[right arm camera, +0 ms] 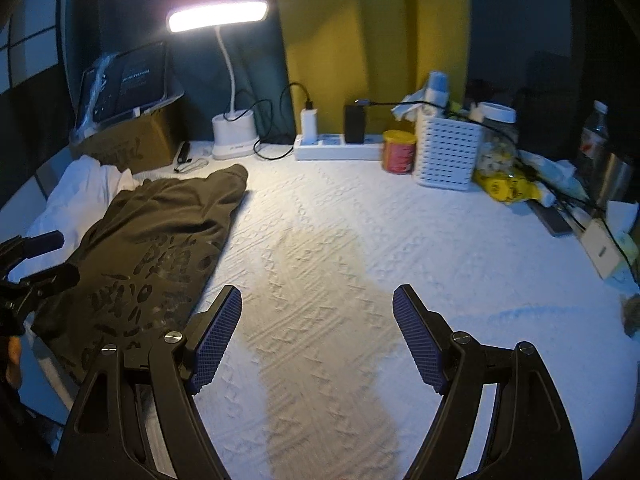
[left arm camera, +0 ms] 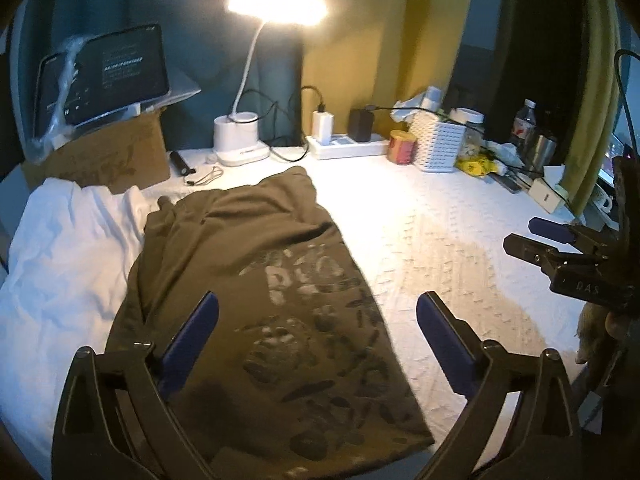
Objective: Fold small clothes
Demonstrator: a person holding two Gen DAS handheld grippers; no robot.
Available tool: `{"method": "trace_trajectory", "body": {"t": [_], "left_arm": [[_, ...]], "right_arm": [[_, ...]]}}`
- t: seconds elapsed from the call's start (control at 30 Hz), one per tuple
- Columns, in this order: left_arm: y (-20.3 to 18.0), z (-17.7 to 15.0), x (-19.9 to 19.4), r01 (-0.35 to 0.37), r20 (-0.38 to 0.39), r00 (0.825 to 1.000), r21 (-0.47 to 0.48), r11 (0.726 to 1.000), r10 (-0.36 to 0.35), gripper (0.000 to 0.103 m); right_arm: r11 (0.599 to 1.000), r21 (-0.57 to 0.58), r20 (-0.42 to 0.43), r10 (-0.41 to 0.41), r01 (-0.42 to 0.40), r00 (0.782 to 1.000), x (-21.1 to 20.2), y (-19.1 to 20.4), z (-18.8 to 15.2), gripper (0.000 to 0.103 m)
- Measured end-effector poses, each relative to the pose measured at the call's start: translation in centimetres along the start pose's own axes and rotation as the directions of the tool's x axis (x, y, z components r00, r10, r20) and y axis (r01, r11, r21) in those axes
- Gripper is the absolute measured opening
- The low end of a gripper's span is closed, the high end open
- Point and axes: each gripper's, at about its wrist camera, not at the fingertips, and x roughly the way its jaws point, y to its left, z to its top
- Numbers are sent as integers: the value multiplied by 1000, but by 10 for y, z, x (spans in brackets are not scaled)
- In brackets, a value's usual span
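Note:
An olive-brown printed garment (left arm camera: 256, 280) lies folded lengthwise on the white textured tablecloth (left arm camera: 440, 232); it also shows in the right wrist view (right arm camera: 160, 248) at the left. A white garment (left arm camera: 68, 264) lies crumpled beside it on the left. My left gripper (left arm camera: 316, 312) is open and empty, hovering over the brown garment's near end. My right gripper (right arm camera: 316, 308) is open and empty over bare tablecloth (right arm camera: 360, 220), to the right of the brown garment. It shows at the right edge of the left wrist view (left arm camera: 528, 236).
At the back stand a lit desk lamp (left arm camera: 240, 140), a cardboard box (left arm camera: 108, 160) with a tablet on it, a power strip (left arm camera: 348, 146), a red can (left arm camera: 402, 146), a white basket (left arm camera: 438, 146) and bottles (left arm camera: 524, 124). Cables and clutter fill the right side.

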Motion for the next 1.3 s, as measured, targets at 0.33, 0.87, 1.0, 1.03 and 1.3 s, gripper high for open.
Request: {"method": "trace_trajectory", "body": {"t": [0.33,0.87,1.0,1.03,1.3], "left_arm": [[-28,10,-42,-67,163,985,58,996,57,101],[-68,38,-112,-81,441,897,114,990,23,101],[-76,41,-129,-97,501,865,120,988,24,101],[-77,41,-133,-94,514,858,120,988,19,101],[-76,42,-164,-117,602,798,84,990,43,101]], "right_arm": [[996,51,111,-73,67,991,-62,-30,-6,81],[988,88,322,-152,131,934,-162,-51,2,81],[987,88,369,-157,134,916,-183,-50,7,81],[987,87,379,-159,136,912,-187,-49,7,81],[989,58,484,-147,136,862,-228,-31,13,81]]}}
